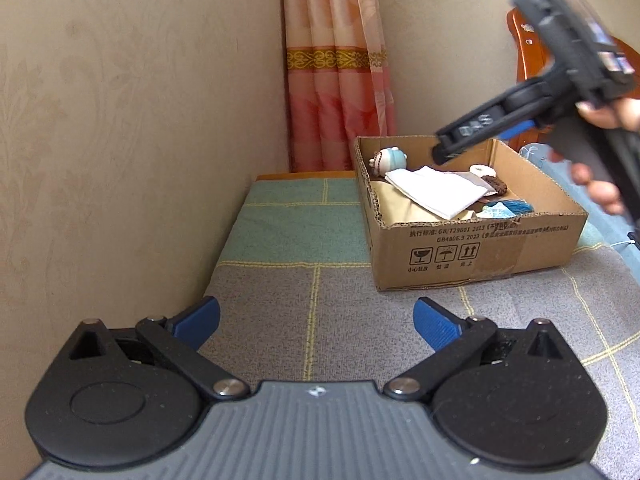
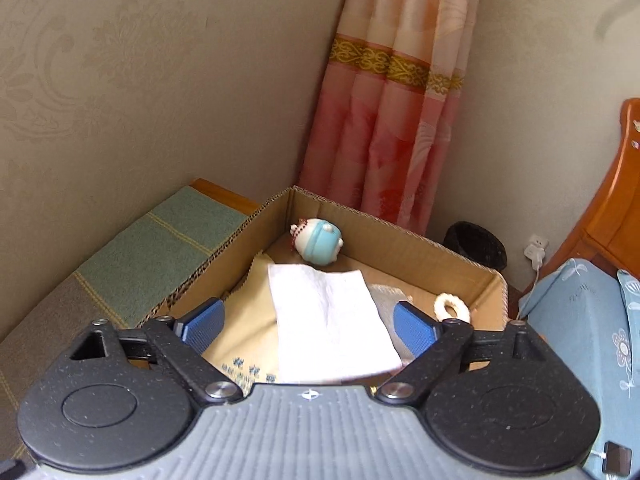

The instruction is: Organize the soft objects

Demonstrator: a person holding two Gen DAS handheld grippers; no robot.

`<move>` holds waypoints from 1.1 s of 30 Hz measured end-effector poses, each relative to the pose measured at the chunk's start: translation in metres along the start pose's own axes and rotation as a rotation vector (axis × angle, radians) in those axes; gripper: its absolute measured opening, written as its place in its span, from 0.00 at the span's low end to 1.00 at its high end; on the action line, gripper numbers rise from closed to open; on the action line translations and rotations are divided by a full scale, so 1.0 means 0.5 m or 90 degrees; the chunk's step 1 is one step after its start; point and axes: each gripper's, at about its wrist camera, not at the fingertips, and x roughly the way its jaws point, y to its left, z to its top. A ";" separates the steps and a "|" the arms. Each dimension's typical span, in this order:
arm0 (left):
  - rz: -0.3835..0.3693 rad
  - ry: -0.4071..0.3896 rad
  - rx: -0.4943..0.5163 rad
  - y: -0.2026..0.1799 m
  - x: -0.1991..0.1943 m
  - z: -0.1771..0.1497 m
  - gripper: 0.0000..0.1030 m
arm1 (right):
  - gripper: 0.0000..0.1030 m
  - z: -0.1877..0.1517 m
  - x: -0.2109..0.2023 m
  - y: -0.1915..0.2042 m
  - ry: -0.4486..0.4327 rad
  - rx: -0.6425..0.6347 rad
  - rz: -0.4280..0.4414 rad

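An open cardboard box (image 1: 472,248) stands on the blanket-covered bed. Inside it lie a white folded cloth (image 2: 332,320) on a tan cloth (image 2: 248,328), a blue-and-white plush toy (image 2: 318,240) at the far end, a white crocheted ring (image 2: 452,308) and some teal yarn (image 1: 516,206). My right gripper (image 2: 308,312) hangs open over the box, above the white cloth, with its pads clear of it. In the left wrist view the right gripper (image 1: 444,150) reaches in from the right over the box. My left gripper (image 1: 316,312) is open over the grey blanket, short of the box, with nothing in it.
A beige wall (image 1: 120,120) runs along the bed's left side, and a pink curtain (image 1: 336,80) hangs in the corner behind the box. Right of the box are a black bin (image 2: 476,244), a wall plug (image 2: 536,250), orange wooden furniture (image 2: 612,216) and a light blue embroidered cloth (image 2: 580,328).
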 end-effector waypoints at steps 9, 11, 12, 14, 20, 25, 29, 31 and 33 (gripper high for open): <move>0.006 0.004 0.014 -0.034 -0.013 0.017 0.99 | 1.00 -0.094 -0.105 -0.003 0.075 0.065 -0.062; 0.001 0.016 0.010 -0.041 -0.015 0.027 0.99 | 1.00 -0.128 -0.127 -0.003 0.096 0.084 -0.082; -0.004 0.023 0.008 -0.044 -0.015 0.034 0.99 | 1.00 -0.144 -0.137 -0.003 0.101 0.095 -0.093; -0.010 0.041 0.000 -0.051 -0.015 0.048 0.99 | 1.00 -0.171 -0.156 -0.003 0.109 0.113 -0.102; -0.010 0.070 0.005 -0.088 -0.013 0.090 0.99 | 1.00 -0.214 -0.209 -0.010 0.102 0.178 -0.102; -0.014 0.063 0.017 -0.115 -0.016 0.106 0.99 | 1.00 -0.221 -0.233 -0.017 0.085 0.196 -0.109; -0.009 0.068 0.018 -0.126 -0.015 0.114 0.99 | 1.00 -0.223 -0.239 -0.024 0.079 0.200 -0.118; -0.009 0.068 0.020 -0.128 -0.015 0.115 0.99 | 1.00 -0.224 -0.240 -0.027 0.079 0.201 -0.118; -0.007 0.069 0.020 -0.128 -0.015 0.115 0.99 | 1.00 -0.224 -0.241 -0.029 0.078 0.201 -0.118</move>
